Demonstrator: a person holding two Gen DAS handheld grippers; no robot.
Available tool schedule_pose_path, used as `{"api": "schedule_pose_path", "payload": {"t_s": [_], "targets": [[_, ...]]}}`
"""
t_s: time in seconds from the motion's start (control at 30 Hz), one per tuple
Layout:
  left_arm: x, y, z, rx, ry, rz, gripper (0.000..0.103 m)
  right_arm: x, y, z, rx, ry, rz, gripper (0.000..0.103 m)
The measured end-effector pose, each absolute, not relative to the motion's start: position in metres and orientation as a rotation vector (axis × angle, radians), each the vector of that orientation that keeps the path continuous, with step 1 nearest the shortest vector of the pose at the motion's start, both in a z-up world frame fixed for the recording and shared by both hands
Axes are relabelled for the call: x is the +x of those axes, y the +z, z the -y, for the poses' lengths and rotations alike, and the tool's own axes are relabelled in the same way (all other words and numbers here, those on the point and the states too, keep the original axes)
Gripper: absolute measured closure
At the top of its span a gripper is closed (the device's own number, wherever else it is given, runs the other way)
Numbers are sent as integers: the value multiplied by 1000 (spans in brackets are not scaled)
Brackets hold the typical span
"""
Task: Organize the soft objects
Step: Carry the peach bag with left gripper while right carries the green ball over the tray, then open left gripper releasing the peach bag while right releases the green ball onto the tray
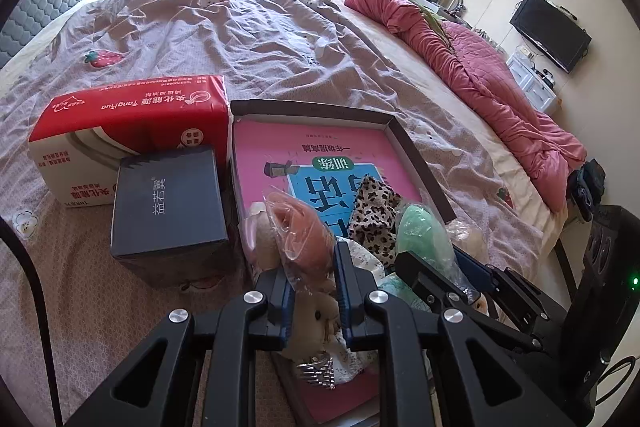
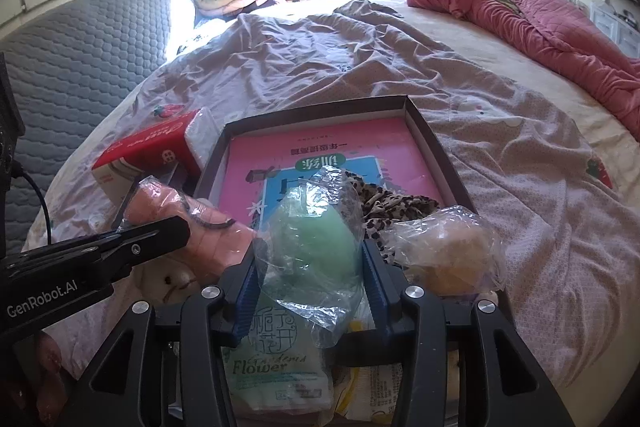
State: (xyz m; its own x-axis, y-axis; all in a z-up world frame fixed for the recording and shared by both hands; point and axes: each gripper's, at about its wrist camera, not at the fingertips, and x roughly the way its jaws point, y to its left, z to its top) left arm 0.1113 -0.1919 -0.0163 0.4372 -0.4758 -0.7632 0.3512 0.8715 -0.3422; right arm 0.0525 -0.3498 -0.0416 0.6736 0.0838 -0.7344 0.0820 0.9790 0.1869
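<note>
A shallow dark tray [image 1: 400, 131] lies on the bed with a pink book in it. My left gripper [image 1: 314, 279] is shut on a clear bag with a pink soft thing [image 1: 300, 223], held over the tray's near left corner. In the right wrist view it comes in from the left as a black finger [image 2: 132, 247] across that pink bag [image 2: 192, 219]. My right gripper [image 2: 312, 287] holds a bagged green sponge [image 2: 312, 235] between its blue pads, low over the tray's near end. A leopard-print cloth [image 2: 396, 207] lies just behind it.
A bagged tan soft thing [image 2: 448, 255], a small plush toy [image 1: 320, 319] and a "Flower" tissue pack [image 2: 276, 359] crowd the near end. A red tissue pack [image 1: 132, 123] and a dark box [image 1: 168, 203] stand left of the tray. A pink quilt [image 1: 480, 67] lies far right.
</note>
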Motion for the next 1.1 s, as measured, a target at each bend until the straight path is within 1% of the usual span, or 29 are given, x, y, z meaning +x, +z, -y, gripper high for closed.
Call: {"api": "schedule_pose_path", "payload": {"t_s": [0.1, 0.17, 0.23, 0.37, 0.43, 0.57, 0.67, 0.73, 0.8, 0.93, 1.1], "targets": [[111, -16, 192, -138, -519, -994, 85, 51, -41, 348, 213, 6, -827, 46], [111, -16, 191, -141, -520, -997, 85, 50, -38, 347, 208, 14, -815, 45], [111, -17, 191, -141, -520, -999, 85, 46, -34, 346, 201, 14, -798, 40], [110, -17, 190, -141, -524, -1010, 82, 38, -24, 348, 208, 2, -767, 40], [108, -18, 191, -136, -527, -1014, 81, 33, -20, 352, 214, -6, -753, 35], [105, -20, 192, -114, -530, -1022, 77, 23, -14, 359, 229, -26, -738, 34], [103, -17, 193, -101, -536, -1019, 67, 17, -11, 365, 244, -42, -730, 34], [101, -15, 194, -90, -544, -1018, 55, 15, -9, 368, 255, -44, -726, 34], [100, -14, 194, -76, -543, -1017, 48, 14, -8, 368, 256, -50, -724, 34], [97, -14, 192, -46, -529, -1022, 41, 11, -6, 367, 255, -48, -718, 34], [96, -10, 193, -64, -557, -1028, 41, 9, -1, 369, 258, -54, -707, 34]]}}
